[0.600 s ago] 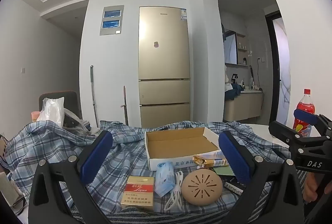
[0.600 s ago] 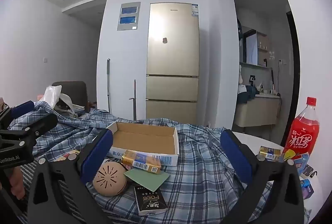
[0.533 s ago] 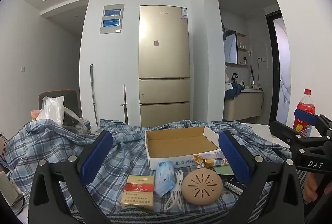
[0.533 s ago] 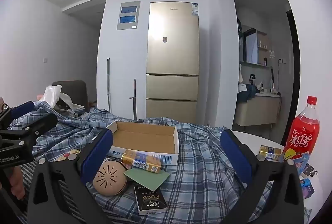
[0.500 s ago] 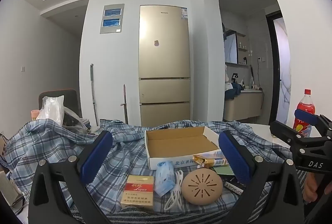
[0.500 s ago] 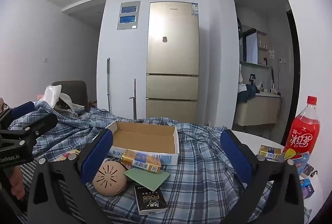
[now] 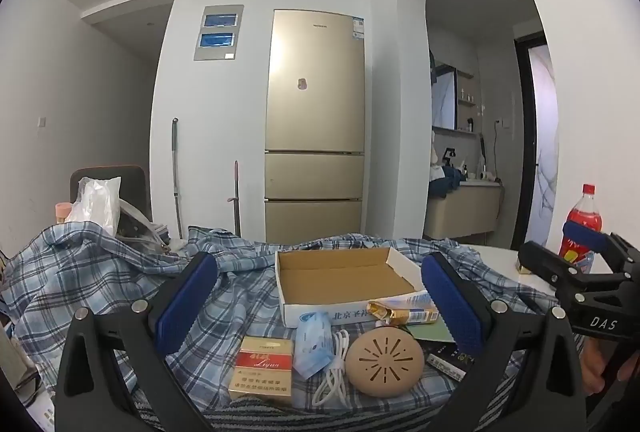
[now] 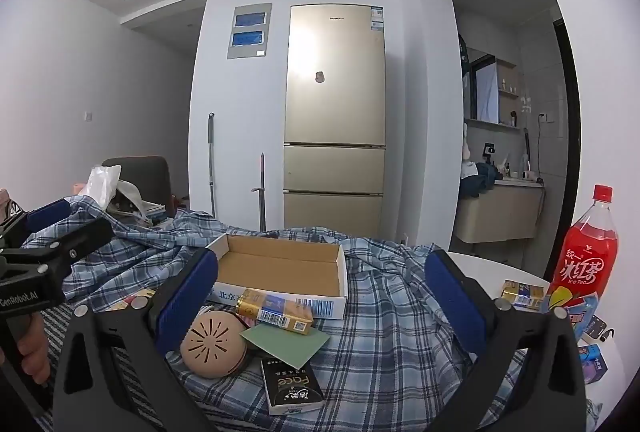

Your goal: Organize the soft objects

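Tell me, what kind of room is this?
Probably a home's kitchen or dining area: a tall gold fridge stands against the wall, a washroom counter shows through the arch, and a shirt-covered table holds clutter.

A lived-in home, kitchen-dining corner

A tall gold fridge [image 7: 315, 120] stands at the far wall; an arched doorway right shows a bathroom vanity [image 7: 462, 208]; a chair [image 7: 132, 184] stands far left.
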Available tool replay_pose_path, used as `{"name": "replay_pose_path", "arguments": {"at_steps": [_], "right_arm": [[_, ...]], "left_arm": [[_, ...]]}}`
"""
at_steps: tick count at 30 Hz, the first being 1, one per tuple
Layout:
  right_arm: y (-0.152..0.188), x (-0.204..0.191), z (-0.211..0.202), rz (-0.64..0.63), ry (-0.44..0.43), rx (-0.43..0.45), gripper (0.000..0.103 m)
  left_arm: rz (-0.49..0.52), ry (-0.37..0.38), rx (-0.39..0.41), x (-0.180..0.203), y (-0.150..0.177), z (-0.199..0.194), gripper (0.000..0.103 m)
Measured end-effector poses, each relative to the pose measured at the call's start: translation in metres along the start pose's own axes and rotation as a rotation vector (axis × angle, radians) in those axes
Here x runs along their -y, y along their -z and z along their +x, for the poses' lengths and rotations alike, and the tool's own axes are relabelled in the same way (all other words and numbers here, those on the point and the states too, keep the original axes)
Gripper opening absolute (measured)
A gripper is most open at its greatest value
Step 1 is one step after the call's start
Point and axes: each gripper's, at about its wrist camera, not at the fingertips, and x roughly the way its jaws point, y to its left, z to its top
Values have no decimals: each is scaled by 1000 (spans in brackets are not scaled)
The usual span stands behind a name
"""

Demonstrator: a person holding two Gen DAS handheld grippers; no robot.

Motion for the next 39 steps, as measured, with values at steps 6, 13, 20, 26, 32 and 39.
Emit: {"name": "replay_pose_path", "arguments": {"at_steps": [6,13,20,26,32,39], "right_arm": [[0,1,0,2,-11,0,103],[4,-6,5,-10,-20,-1,103],[3,-3,3,2,-16,0,103],[4,-3,1,-5,-10,2,103],[4,-5,3,-10,-11,-8,103],[4,-5,6,-11,-15,-24,103]], "left_arm": [[-12,9,-6,-3,-2,0,103],[-1,-3,19,-1,-2,-5,103],[15,-3,17,4,-2,-5,103],[25,-9,23,7,-2,-8,103],[33,-23,11,10,-3,-7,103],[43,-18,10,12,-4,-6,103]]}}
